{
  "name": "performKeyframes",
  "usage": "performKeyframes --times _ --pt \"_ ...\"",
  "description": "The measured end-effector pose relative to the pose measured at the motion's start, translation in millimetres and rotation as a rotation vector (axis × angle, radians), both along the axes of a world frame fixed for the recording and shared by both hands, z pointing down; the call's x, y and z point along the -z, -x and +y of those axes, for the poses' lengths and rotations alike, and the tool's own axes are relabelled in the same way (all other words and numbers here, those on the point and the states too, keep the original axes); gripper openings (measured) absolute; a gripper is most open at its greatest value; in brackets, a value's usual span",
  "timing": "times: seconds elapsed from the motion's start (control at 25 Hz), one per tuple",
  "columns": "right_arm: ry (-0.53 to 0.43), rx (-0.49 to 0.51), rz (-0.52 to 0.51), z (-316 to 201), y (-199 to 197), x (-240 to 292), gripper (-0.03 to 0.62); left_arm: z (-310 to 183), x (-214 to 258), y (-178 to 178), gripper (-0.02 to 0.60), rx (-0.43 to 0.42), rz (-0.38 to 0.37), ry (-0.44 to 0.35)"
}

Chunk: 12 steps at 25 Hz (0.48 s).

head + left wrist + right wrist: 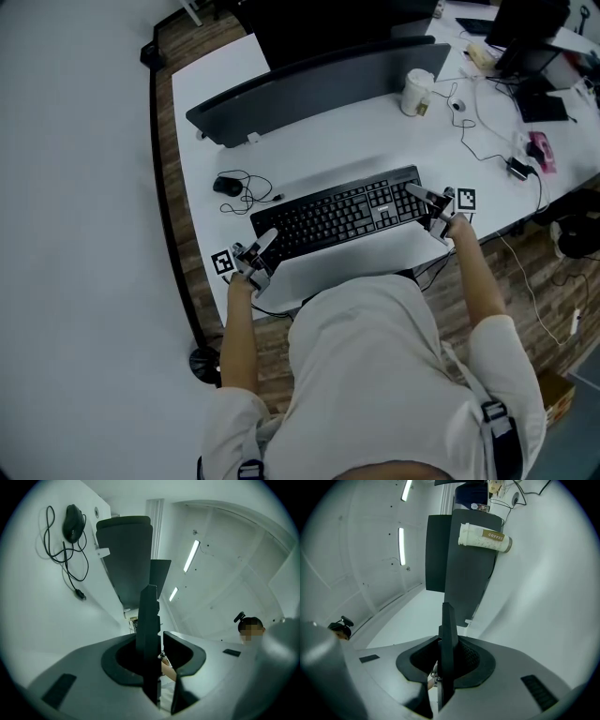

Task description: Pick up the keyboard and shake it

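Keyboard point(342, 214): black, lying on the white table point(309, 141).
Left gripper point(266, 241): jaws loose around its left end, seemingly not squeezing.
Right gripper point(419, 195): jaws pinching its right end.

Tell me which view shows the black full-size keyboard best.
The head view is best. It shows the black full-size keyboard whole from above, key face up, with both ends in frame. The left gripper view and right gripper view each show only a thin dark end, edge-on between the jaws.
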State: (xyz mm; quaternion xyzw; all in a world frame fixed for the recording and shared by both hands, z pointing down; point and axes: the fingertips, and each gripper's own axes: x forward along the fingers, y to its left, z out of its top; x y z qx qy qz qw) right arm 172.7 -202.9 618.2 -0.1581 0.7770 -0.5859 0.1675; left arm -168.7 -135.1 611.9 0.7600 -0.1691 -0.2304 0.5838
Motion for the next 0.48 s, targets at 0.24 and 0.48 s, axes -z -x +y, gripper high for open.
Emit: performKeyframes --times 0.24,0.48 --pt "0.011 0.01 -0.036 2 1 3 0.118 -2 -9 1 0.1 0.006 -0.024 0.037" --pt "-0.018 0.029 -0.134 7 -1 17 0.175 -4 -7 1 0.1 -0.007 -0.016 0.013"
